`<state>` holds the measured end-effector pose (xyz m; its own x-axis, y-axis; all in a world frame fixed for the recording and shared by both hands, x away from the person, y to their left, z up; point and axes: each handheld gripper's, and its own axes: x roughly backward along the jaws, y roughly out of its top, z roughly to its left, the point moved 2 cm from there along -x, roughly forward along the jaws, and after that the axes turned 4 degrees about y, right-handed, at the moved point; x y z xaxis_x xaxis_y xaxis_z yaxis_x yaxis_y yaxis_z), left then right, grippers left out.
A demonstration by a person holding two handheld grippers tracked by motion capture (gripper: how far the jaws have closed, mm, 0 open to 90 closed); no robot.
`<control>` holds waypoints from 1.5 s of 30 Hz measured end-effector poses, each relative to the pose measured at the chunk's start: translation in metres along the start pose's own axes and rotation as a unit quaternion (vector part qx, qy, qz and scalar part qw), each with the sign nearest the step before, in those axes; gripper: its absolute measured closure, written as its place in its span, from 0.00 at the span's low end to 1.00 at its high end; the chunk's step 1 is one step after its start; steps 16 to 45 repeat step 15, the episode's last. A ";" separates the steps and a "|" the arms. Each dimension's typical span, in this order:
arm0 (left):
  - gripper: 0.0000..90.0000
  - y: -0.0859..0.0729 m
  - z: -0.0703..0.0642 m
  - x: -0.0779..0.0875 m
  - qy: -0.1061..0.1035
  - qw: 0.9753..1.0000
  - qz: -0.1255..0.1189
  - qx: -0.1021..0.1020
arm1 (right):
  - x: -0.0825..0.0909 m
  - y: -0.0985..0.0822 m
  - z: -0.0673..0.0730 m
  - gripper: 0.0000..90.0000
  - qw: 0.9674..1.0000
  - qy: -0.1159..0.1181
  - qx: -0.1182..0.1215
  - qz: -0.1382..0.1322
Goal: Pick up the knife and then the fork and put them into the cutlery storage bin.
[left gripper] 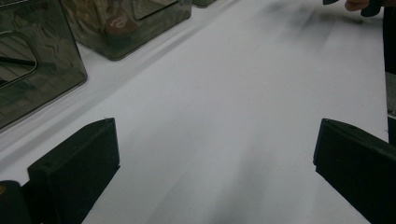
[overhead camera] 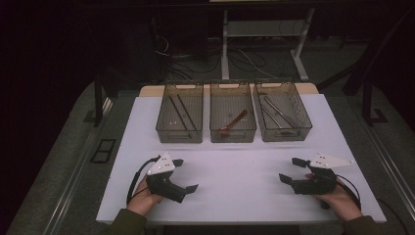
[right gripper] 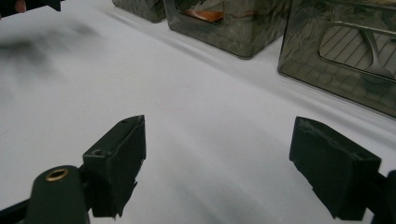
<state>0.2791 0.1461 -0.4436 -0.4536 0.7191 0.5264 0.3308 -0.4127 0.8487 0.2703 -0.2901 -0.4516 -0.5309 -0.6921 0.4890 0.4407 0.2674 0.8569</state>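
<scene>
White table [overhead camera: 235, 196], three bins [overhead camera: 233, 119] at the back: both your claws, left claw [overhead camera: 185, 175] and right claw [overhead camera: 288, 170], gape empty, so reaching in carelessly could snag a bin rim.

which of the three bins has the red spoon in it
The middle bin: a red spoon lies in it, while the left bin holds dark sticks and the right bin metal utensils.

Both grippers, the left [overhead camera: 186, 175] and the right [overhead camera: 289, 169], are black with blocky jaws, a pale three-cornered top plate and a black cable; the sleeves [overhead camera: 125, 223] are olive.
</scene>
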 end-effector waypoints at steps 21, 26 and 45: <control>0.00 0.000 0.001 0.000 0.002 1.000 0.002 0.001 | -0.001 0.000 0.000 0.19 1.000 -0.002 0.009 0.004; 0.00 0.000 0.001 0.000 0.002 1.000 0.002 0.001 | -0.001 0.000 0.000 0.19 1.000 -0.002 0.009 0.004; 0.00 0.000 0.001 0.000 0.002 1.000 0.002 0.001 | -0.001 0.000 0.000 0.19 1.000 -0.002 0.009 0.004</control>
